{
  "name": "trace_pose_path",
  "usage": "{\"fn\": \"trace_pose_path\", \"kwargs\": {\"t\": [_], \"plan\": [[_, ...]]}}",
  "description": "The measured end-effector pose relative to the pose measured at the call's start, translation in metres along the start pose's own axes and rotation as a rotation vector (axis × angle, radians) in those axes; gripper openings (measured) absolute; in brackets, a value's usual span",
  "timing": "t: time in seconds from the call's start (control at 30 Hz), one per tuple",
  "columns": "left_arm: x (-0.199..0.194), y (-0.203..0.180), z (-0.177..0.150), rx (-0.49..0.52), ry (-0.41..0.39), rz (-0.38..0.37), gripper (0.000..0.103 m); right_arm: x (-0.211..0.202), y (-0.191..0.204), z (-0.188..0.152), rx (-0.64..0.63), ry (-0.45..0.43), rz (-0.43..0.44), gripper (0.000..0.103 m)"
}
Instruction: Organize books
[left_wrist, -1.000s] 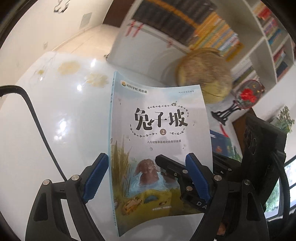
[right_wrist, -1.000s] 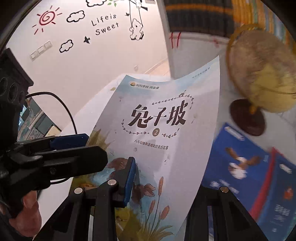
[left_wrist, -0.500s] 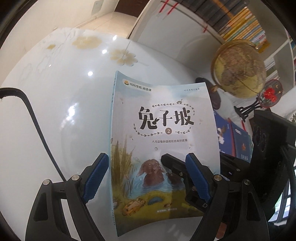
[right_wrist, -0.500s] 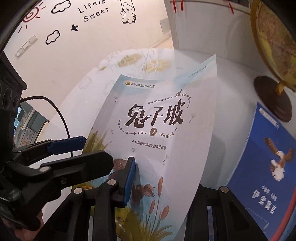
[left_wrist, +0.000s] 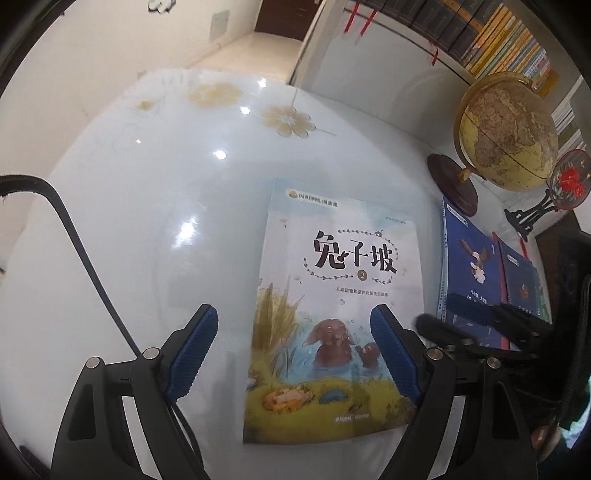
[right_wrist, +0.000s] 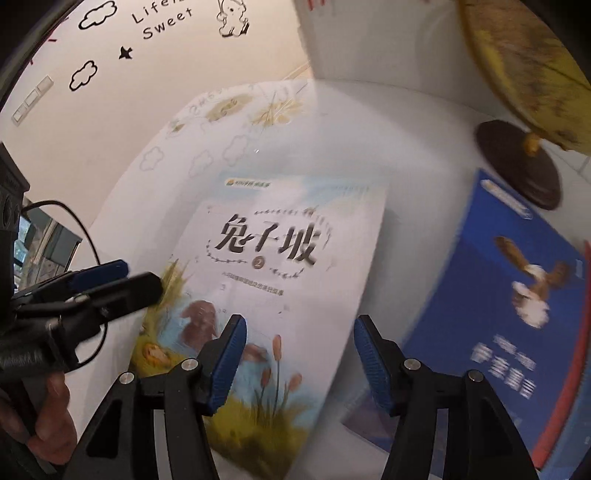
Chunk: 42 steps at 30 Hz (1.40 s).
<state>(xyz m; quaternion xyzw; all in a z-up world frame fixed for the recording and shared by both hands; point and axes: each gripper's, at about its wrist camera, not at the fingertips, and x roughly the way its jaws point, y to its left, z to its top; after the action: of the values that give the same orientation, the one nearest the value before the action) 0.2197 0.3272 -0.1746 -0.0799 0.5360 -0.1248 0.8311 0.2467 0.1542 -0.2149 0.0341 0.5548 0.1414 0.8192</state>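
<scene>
Pale blue and white, the rabbit book (left_wrist: 336, 314) is lying flat on the glossy white table (left_wrist: 155, 229), cover up, just beside the dark blue book (left_wrist: 469, 266) on its right; we are judging that it is being laid there to line up with that row, which sits near the base of the globe (left_wrist: 506, 129).

Our right tool (right_wrist: 299, 362) is hovering over the book's lower edge; its jaws have just been opening, and nothing is pinched between the blue pads (right_wrist: 229, 358) now, so the book is resting on its own. Our left tool (left_wrist: 295, 350) is standing half open too, its pads apart on either side of the book's lower left part and pressing on nothing; we cannot tell whether one tip is brushing the cover.

Both tools are pointing steeply down at the table, side by side, each visible at the edge of the other's view; a hand (right_wrist: 48, 417) is wrapping the left tool's grip. A black cable (left_wrist: 74, 236) is trailing across the table on the left.

We are reckoning this book is placed, and more tidying is waiting.
</scene>
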Motion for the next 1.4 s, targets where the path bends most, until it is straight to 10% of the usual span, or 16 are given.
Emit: {"fn": "trace_pose_path", "kwargs": {"t": [0.53, 1.13, 1.4], "plan": [[-0.062, -0.099, -0.025, 0.183, -0.125, 0.108, 0.083, -0.12, -0.026, -0.057, -0.04, -0.133, -0.195, 0.059], [-0.068, -0.232, -0.06, 0.331, -0.132, 0.199, 0.085, -0.211, -0.131, -0.155, 0.137, -0.127, -0.485, 0.059], [-0.055, -0.286, -0.068, 0.336, -0.12, 0.221, 0.085, -0.234, -0.196, -0.177, 0.223, -0.121, -0.473, 0.059]]}}
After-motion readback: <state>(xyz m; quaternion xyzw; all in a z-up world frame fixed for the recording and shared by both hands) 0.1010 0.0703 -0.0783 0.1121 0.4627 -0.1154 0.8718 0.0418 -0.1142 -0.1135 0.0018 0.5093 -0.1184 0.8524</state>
